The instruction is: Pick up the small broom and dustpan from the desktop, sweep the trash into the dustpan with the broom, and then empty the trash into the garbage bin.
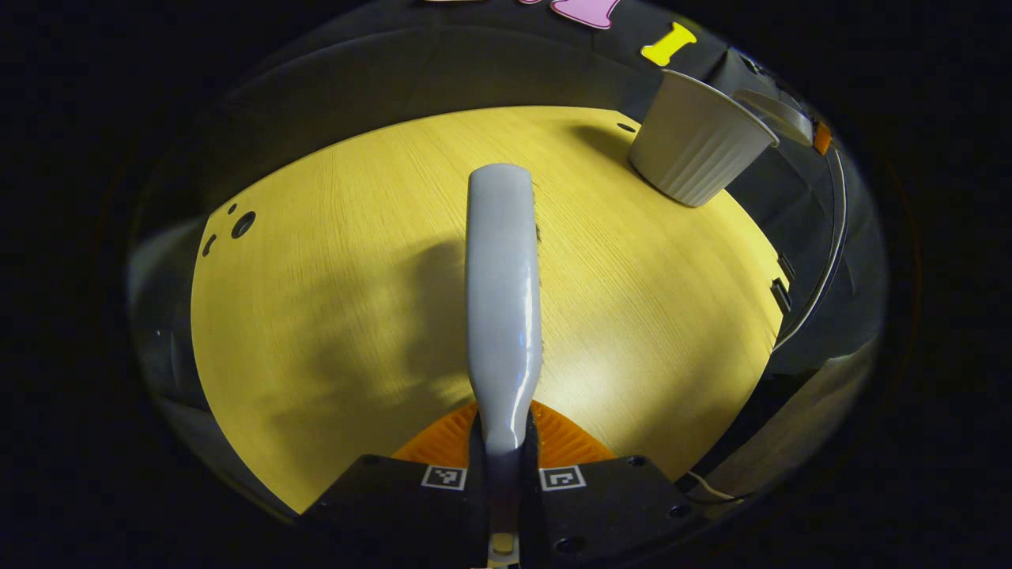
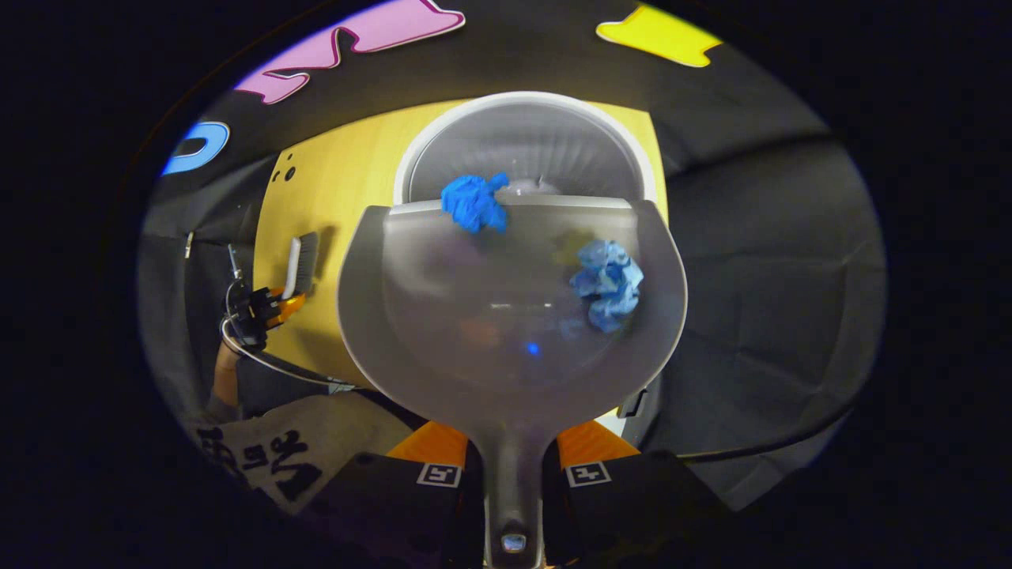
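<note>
Two blue crumpled paper wads (image 2: 609, 283) in grey plastic dustpan (image 2: 474, 332), handle clamped in my right gripper (image 2: 512, 466), lip toward white ribbed bin (image 2: 526, 142); my left gripper (image 1: 503, 466) clamps pale broom (image 1: 503, 292), lengthwise forward.

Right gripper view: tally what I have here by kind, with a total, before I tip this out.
Blue crumpled trash wads: 2 (one at the dustpan's lip, one inside it)
Dustpan: 1
Garbage bin: 1
Small broom: 1
Total: 5
</note>
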A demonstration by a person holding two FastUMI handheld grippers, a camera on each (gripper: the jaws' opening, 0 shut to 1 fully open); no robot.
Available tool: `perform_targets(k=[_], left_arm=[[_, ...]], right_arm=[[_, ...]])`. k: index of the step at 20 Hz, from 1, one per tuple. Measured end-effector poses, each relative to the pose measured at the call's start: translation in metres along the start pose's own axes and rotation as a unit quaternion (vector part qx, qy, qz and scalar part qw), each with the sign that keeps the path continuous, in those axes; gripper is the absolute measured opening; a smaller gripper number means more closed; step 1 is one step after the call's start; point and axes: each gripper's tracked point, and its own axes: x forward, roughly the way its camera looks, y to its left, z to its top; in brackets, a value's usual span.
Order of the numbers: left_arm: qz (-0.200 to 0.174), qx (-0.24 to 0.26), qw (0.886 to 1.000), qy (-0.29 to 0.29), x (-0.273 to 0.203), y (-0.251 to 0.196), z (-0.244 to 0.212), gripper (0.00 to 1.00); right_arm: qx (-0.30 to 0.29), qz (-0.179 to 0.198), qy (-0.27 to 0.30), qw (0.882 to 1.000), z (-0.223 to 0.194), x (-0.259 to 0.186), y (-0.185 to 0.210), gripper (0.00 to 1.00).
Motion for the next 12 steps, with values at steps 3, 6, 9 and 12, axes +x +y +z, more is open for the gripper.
perform_targets(k=[3, 6, 9, 12], left_arm=[[0.000, -0.005, 1.000, 0.001, 0.000, 0.000, -0.001, 0.19], [0.004, -0.009, 1.000, 0.002, 0.000, 0.000, 0.000, 0.19], [0.006, -0.007, 1.000, 0.002, 0.002, -0.001, 0.000, 0.19], [0.008, -0.005, 1.000, 0.000, 0.002, -0.001, -0.001, 0.19]], right_arm=[[-0.016, 0.005, 0.032, 0.999, 0.011, -0.003, -0.004, 0.33], [-0.024, 0.005, 0.043, 0.999, 0.018, -0.003, -0.005, 0.33], [-0.025, 0.006, 0.037, 0.999, 0.022, -0.003, -0.006, 0.33], [-0.025, 0.003, 0.012, 1.000, 0.026, 0.001, -0.007, 0.33]])
